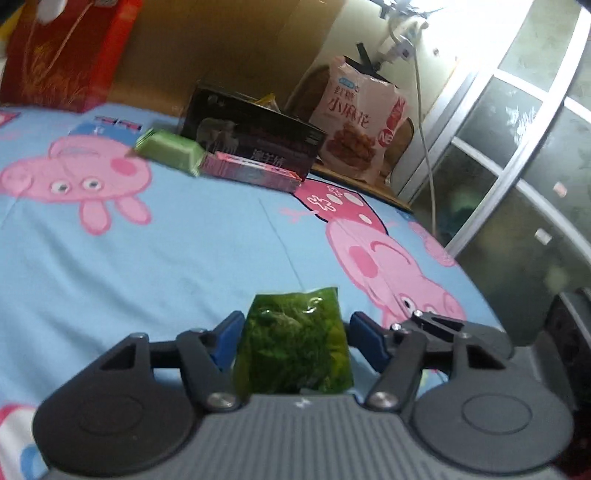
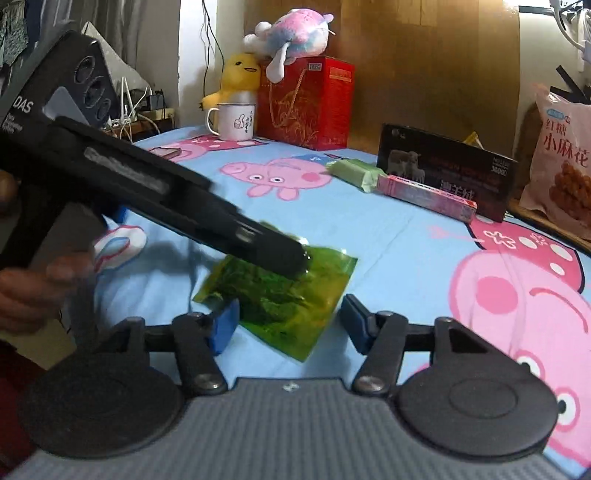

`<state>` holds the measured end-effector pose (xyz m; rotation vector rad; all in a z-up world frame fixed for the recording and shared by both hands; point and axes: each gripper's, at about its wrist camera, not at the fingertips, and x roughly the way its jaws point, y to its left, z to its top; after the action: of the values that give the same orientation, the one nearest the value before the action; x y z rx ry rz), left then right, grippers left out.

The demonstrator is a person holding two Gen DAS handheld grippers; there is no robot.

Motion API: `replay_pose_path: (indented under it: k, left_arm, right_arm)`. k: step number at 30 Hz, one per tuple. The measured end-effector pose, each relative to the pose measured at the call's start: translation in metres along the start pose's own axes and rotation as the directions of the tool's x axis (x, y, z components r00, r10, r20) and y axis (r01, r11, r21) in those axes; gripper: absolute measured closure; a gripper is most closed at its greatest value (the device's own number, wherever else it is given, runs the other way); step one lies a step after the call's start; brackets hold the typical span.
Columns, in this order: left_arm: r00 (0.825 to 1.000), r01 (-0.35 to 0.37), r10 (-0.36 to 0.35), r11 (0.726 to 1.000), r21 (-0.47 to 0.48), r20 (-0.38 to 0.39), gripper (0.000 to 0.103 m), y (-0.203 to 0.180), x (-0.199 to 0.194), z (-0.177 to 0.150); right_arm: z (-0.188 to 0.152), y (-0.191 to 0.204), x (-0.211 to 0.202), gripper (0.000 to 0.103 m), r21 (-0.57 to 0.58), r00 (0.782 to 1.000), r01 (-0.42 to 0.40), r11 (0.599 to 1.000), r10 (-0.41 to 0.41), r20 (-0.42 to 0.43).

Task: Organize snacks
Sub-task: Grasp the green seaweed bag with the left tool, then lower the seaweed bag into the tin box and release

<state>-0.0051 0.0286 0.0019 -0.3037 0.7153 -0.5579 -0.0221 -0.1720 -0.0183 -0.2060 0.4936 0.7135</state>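
Both tongs [image 1: 293, 332] around green packet [image 1: 295, 343]

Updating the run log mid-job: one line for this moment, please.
left gripper: open around green snack packet | right gripper: open, empty | packet on bedsheet | black box: far side

Bedsheet [image 2: 388, 258]: blue, pink cartoon pigs.
Mug [image 2: 233, 121]: white, upright, beside red gift box [image 2: 308, 103].
Plush toys [image 2: 291, 31]: atop box.

A snack pouch [image 2: 284, 295] lies on the bed [image 2: 399, 258], between the fingers of the right hand-held gripper [image 2: 288, 325]. Behind it, a slim box [image 2: 424, 194] lies before a larger box [image 2: 447, 170]. A wrapped bar [image 2: 352, 173] lies left of them.
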Motion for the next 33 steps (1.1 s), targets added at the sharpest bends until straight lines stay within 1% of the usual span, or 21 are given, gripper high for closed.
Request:
replay_pose_path:
  k: [1,2,3,4,6,12,15,18,22,25,28,33]
  left_arm:
    - [1.0,-0.005,0.005,1.0,-0.002,-0.001,0.048,-0.001,0.004,0.002]
    - [1.0,0.003,-0.004,1.0,-0.018,-0.005,0.05,0.0,0.008,0.005]
    - [1.0,0.026,-0.026,0.999,-0.037,-0.01,0.052,0.002,0.012,0.008]
    - [0.999,0.045,-0.046,0.997,-0.056,-0.017,0.054,0.004,0.015,0.01]
    - [0.998,0.051,-0.052,0.997,-0.064,-0.021,0.058,0.003,0.021,0.013]
    - [0.999,0.049,-0.049,0.998,-0.039,-0.005,0.058,0.001,0.03,0.029]
    - [1.0,0.025,-0.026,0.998,-0.057,-0.014,0.058,0.012,0.038,0.029]
    - [1.0,0.025,-0.024,0.997,-0.08,0.018,0.058,0.023,0.031,0.028]
    - [0.999,-0.006,0.01,0.996,-0.09,0.038,0.058,0.035,0.025,0.036]
    - [0.998,-0.016,0.021,0.996,-0.091,0.057,0.057,0.043,0.024,0.053]
    - [0.996,-0.027,0.032,0.998,-0.063,0.084,0.057,0.045,0.028,0.08]
    - [0.99,-0.039,0.038,0.999,0.005,0.136,0.055,0.045,0.051,0.134]
  right_arm:
    - [-0.001,-0.003,-0.001,0.05,0.011,1.0,0.0,1.0,0.0,0.008]
    - [-0.002,-0.006,-0.002,0.055,0.03,1.0,-0.004,1.0,0.004,0.017]
    - [-0.003,-0.009,-0.003,0.059,0.053,1.0,-0.008,0.999,0.006,0.025]
    - [-0.003,-0.011,-0.004,0.06,0.074,0.999,-0.011,0.997,0.008,0.032]
    - [-0.004,-0.016,-0.005,0.065,0.107,0.999,-0.014,0.994,0.009,0.039]
    - [0.008,-0.025,0.001,0.066,0.128,0.999,0.007,0.992,-0.013,0.044]
    - [0.012,-0.031,0.016,0.066,0.164,1.0,-0.012,0.986,0.012,0.0]
    - [0.019,-0.028,0.021,0.066,0.152,0.999,-0.033,0.988,0.035,-0.009]
    - [0.033,-0.026,0.034,0.066,0.139,0.997,-0.077,0.987,0.08,-0.018]
    - [0.047,-0.027,0.044,0.066,0.125,0.997,-0.081,0.989,0.082,-0.005]
    - [0.062,-0.037,0.051,0.066,0.124,0.997,-0.067,0.99,0.064,0.033]
    - [0.092,-0.066,0.065,0.066,0.128,0.995,-0.007,0.992,-0.005,0.097]
